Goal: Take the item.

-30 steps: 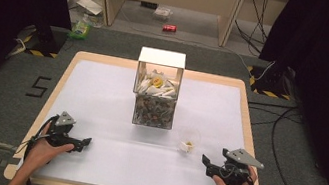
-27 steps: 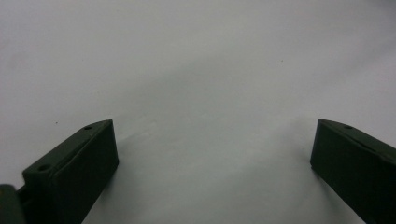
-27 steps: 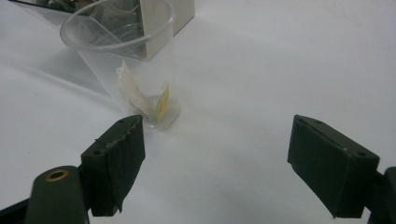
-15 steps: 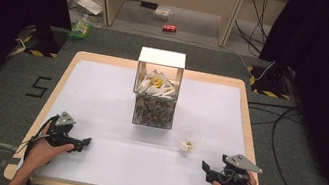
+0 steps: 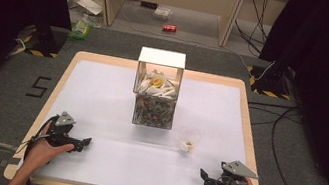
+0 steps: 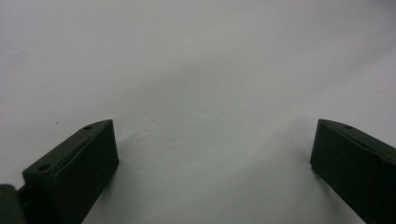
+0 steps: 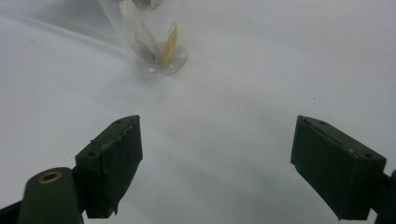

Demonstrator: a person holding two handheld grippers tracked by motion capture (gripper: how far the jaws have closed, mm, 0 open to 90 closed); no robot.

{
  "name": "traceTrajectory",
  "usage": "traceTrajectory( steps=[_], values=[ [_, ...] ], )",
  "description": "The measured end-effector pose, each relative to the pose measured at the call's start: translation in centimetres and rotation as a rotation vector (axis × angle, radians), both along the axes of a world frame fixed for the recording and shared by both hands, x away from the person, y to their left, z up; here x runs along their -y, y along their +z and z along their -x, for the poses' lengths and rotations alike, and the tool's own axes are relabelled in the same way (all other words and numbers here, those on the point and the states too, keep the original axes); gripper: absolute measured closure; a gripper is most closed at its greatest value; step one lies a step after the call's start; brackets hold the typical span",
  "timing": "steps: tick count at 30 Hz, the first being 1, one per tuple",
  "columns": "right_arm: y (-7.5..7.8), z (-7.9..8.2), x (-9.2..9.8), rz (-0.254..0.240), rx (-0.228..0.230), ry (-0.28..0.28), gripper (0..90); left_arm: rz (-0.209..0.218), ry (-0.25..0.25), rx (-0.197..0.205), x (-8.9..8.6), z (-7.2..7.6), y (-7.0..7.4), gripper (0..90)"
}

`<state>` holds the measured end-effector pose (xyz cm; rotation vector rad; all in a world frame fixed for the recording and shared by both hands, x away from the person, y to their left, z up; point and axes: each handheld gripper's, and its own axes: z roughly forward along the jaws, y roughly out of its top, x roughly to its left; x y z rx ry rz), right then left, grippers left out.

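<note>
A clear box (image 5: 157, 89) with a white rim stands at the middle of the white table (image 5: 101, 92), holding white and yellow pieces over a speckled layer. A small clear cup (image 5: 188, 140) (image 7: 149, 35) with a white and yellow bit inside stands to the box's front right. My left gripper (image 5: 85, 141) rests low near the front left edge, jaws wide apart over bare table (image 6: 201, 93), and is open. My right gripper (image 5: 202, 176) (image 7: 217, 163) sits near the front right edge, open, a short way in front of the cup.
The table has a wooden border (image 5: 245, 111). Beyond it lie a grey floor with cables (image 5: 278, 127), a red can (image 5: 169, 28), a green item (image 5: 81, 28) and wooden furniture legs. Black curtains stand at both sides.
My right gripper has drawn back toward the front edge, away from the cup. The left gripper has stayed put.
</note>
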<state>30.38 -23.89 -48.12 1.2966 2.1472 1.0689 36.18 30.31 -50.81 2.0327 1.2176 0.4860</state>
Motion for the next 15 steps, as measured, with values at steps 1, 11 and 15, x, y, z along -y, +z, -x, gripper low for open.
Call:
traceTrajectory(
  steps=[1, 11, 15],
  values=[
    [-0.1, 0.1, 0.1, 0.004, -0.001, 0.002, 17.2, 0.000, 0.000, 0.000, 0.0, 0.0, 0.0, 0.1],
    [-0.9, 1.2, 0.3, 0.038, -0.029, 0.004, 17.2, -0.001, 0.000, 0.000, 0.0, 0.0, 0.0, 0.1],
    [-1.0, 1.6, 0.3, 0.041, -0.036, 0.001, 17.2, -0.001, 0.000, 0.000, 0.0, 0.0, 0.0, 0.1]
  ],
)
